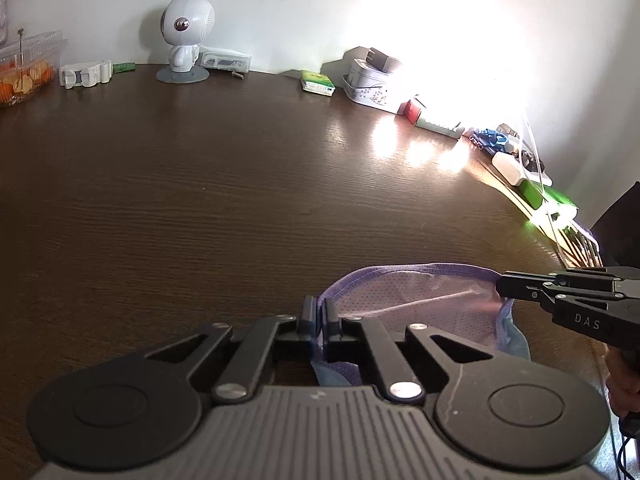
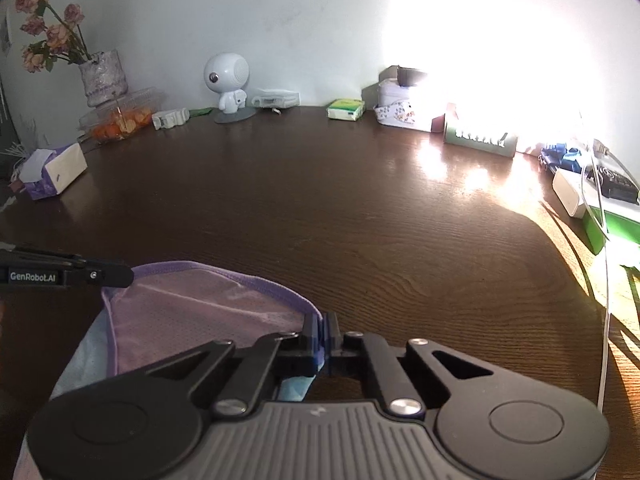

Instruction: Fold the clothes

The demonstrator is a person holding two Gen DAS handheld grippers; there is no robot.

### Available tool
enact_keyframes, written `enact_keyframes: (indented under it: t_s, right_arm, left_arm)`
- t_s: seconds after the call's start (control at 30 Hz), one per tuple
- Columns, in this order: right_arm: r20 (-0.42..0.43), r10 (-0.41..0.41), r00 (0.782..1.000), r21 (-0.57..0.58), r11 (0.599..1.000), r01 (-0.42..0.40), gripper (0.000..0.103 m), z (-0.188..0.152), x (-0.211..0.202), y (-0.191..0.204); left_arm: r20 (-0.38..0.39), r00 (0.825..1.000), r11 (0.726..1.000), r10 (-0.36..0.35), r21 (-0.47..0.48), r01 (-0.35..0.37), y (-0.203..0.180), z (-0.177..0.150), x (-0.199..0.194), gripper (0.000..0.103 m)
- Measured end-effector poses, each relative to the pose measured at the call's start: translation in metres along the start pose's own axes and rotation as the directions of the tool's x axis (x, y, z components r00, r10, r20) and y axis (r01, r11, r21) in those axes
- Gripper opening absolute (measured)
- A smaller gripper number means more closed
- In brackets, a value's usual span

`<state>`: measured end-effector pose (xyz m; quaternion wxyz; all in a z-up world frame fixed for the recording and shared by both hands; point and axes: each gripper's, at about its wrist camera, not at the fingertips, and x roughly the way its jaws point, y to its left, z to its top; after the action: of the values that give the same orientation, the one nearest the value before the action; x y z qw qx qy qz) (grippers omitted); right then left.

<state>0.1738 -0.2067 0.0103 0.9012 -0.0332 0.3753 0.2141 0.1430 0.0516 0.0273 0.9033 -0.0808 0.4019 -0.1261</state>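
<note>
Purple mesh garment (image 1: 420, 304) hangs nearest to us, a light perforated piece with a darker purple trim and a pale blue layer showing under it, stretched between our two claws just above the near edge of the counter (image 1: 240, 184). We have the left claw (image 1: 319, 316) clenched on one end of the trimmed hem, the cloth pinched between its fingers and trailing down behind them, and the right claw (image 2: 324, 330) clenched the same way on the other end, so the hem runs in a shallow arc from one grip to the other. We judge that this is the start of a fold: both corners are taken and the piece is lifted, but nothing has been laid or doubled over yet. For the next move we would carry both grips forward together over the bare dark wood, keep the hem taut and level so the mesh does not bunch, and lower it flat before releasing. Beyond the cloth the counter is bare for a good stretch. Along the far wall stand a white round-headed robot figure (image 2: 230, 84), a small green box (image 2: 346, 109), a patterned tin (image 2: 396, 114), and, at the left in the right wrist view, a tissue box (image 2: 54, 172) and a vase of dried roses (image 2: 102, 74). Sun glare washes out the far right.
</note>
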Motion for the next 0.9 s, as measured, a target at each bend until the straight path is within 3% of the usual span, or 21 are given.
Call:
enact_keyframes:
  t_s: [0.23,0.47,0.73,0.9]
  right_arm:
    - [0.066,0.006,0.998,-0.030,1.000,-0.004,0.002,-0.007,-0.050,0.010]
    - [0.122,0.027,0.992,-0.109,0.994,-0.014,0.002,-0.037,-0.113,0.036]
    - [0.143,0.059,0.988,-0.121,0.992,-0.042,0.001,-0.096,-0.173,0.054]
    - [0.063,0.086,0.994,-0.149,0.986,-0.076,0.001,-0.143,-0.181,0.064]
  left_arm:
    - [0.074,0.996,0.998,-0.046,0.047,0.043,-0.020,-0.011,-0.051,0.002]
    - [0.131,0.988,0.993,-0.082,0.090,0.071,-0.037,-0.043,-0.102,0.002]
    - [0.182,0.974,0.991,-0.134,0.005,0.135,-0.045,-0.132,-0.159,0.002]
    - [0.120,0.989,0.995,-0.083,-0.044,0.089,-0.033,-0.178,-0.155,0.002]
